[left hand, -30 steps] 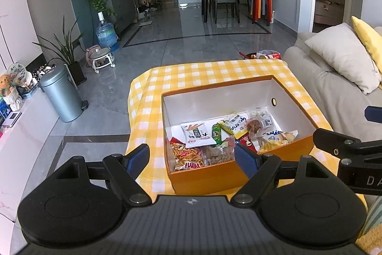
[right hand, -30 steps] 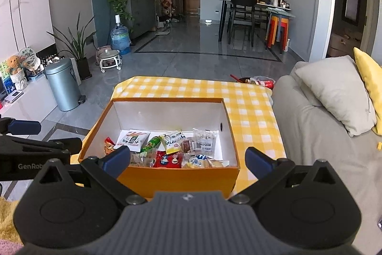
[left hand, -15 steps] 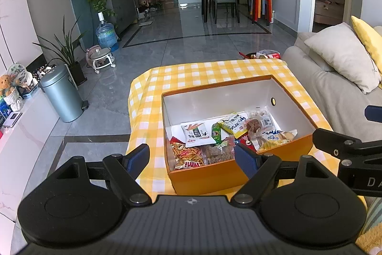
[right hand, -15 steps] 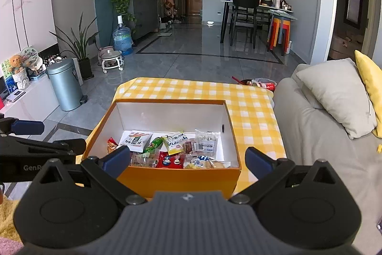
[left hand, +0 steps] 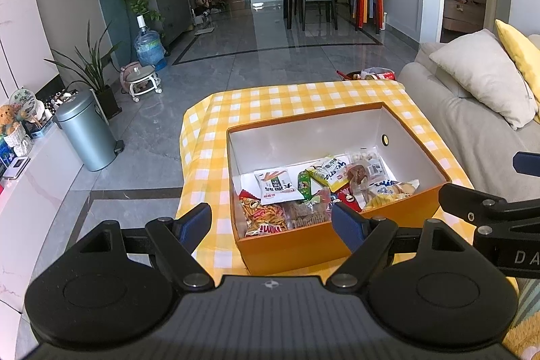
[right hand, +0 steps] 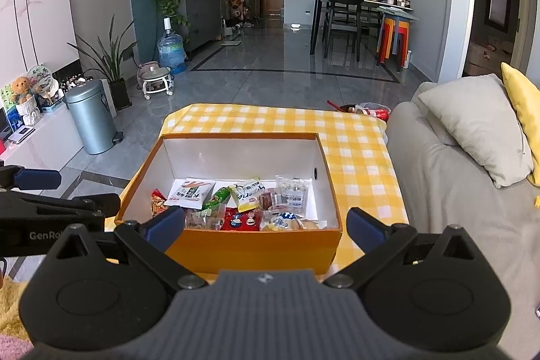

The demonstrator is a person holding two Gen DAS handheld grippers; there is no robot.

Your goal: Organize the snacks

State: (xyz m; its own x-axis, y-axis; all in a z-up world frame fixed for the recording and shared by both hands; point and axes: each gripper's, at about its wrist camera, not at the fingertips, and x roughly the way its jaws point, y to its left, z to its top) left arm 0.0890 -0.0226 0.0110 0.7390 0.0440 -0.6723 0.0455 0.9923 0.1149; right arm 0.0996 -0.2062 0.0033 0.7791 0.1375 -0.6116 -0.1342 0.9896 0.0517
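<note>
An orange box (left hand: 297,245) (right hand: 253,248) with white inner walls stands on a yellow checked tablecloth (left hand: 270,103) (right hand: 357,150). Several snack packets (left hand: 314,188) (right hand: 236,201) lie piled at its near end, among them a white packet (left hand: 275,186) (right hand: 190,193) and a red one (right hand: 241,220). My left gripper (left hand: 271,220) hangs open just before the box's near wall, nothing between its fingers. My right gripper (right hand: 265,225) is also open and empty, held in front of the box. Each gripper shows at the other view's edge.
A grey sofa (right hand: 455,184) with a grey cushion (right hand: 472,120) and a yellow one runs along the right. A metal bin (left hand: 86,137) (right hand: 92,122), plants and a water bottle stand on the floor at left. A red-and-white bag (right hand: 369,110) sits beyond the table's far corner.
Both views have lifted slightly, so the box sits a little lower in frame. The snacks and both grippers' openings are unchanged.
</note>
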